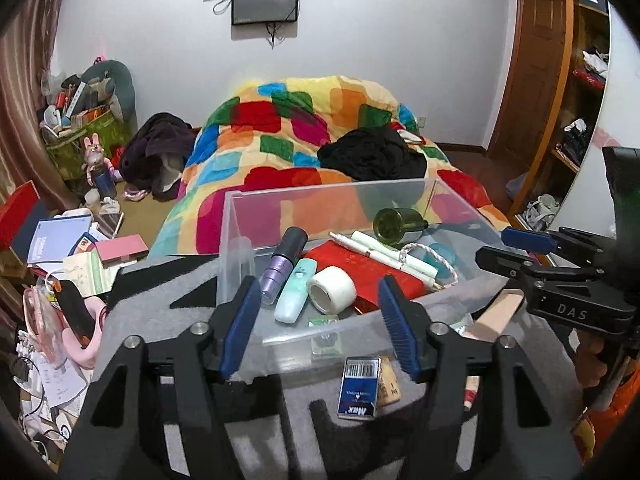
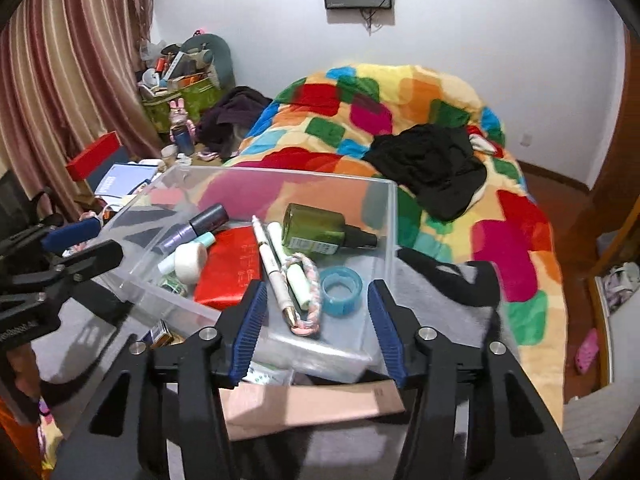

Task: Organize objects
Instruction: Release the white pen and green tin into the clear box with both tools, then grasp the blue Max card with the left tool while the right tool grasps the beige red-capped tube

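Lying inside the clear plastic box (image 2: 384, 216) were a green glass bottle (image 2: 316, 227) and a white tape roll (image 1: 331, 289). Both the left hand-held gripper (image 1: 316, 324) and the right hand-held gripper (image 2: 316, 328) gaped, ribbed blue pads empty.

Two tape rolls (image 2: 341, 291) (one white (image 2: 190, 263)), two pens (image 2: 276, 276), one green bottle (image 2: 316, 228).

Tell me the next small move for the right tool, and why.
Probably lower the right tool onto the tan box lying just outside the clear bin and close on it. Its jaws stand open and empty, the box sits right beneath them, and most other items are already in the bin.
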`<action>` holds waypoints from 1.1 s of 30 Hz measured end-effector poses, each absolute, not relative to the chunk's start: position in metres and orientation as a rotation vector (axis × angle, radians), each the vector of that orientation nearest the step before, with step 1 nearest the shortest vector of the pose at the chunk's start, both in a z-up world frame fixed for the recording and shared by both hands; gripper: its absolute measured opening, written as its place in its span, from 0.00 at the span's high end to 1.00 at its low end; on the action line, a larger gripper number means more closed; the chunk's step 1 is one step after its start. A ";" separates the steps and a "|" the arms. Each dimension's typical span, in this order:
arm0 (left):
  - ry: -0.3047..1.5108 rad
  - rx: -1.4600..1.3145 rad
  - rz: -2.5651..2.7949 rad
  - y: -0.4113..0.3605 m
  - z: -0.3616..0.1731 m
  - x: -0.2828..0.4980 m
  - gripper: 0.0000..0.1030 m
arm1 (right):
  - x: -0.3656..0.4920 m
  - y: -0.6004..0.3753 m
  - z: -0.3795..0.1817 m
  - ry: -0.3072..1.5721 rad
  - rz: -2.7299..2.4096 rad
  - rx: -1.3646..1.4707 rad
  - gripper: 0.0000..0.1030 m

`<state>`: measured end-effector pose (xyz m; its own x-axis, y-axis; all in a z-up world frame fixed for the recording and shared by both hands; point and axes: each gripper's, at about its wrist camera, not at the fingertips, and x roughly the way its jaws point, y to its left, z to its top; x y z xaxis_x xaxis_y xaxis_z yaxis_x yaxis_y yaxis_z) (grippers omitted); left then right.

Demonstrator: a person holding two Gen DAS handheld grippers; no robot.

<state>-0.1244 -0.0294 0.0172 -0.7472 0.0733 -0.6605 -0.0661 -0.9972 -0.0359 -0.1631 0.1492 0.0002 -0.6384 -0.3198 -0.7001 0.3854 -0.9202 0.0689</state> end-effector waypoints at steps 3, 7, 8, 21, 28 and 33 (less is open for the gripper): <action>-0.016 -1.071 2.876 -0.031 0.020 -0.114 0.34 | -0.148 0.153 0.006 0.162 -2.596 1.023 0.47; -0.008 -1.094 2.858 -0.033 0.014 -0.102 0.34 | -0.126 0.158 0.011 0.193 -2.634 0.982 0.41; -0.008 -1.106 2.848 -0.032 0.011 -0.099 0.34 | -0.121 0.159 0.010 0.194 -2.636 0.987 0.40; -0.007 -1.369 2.674 -0.025 -0.050 -0.106 0.48 | -0.095 0.122 -0.051 0.150 -2.456 1.251 0.17; -0.027 -1.408 2.605 -0.020 -0.054 -0.115 0.55 | -0.100 0.128 -0.064 0.072 -2.444 1.331 0.20; -0.067 -1.390 2.566 -0.021 -0.055 -0.113 0.72 | -0.090 0.145 -0.065 0.064 -2.476 1.312 0.20</action>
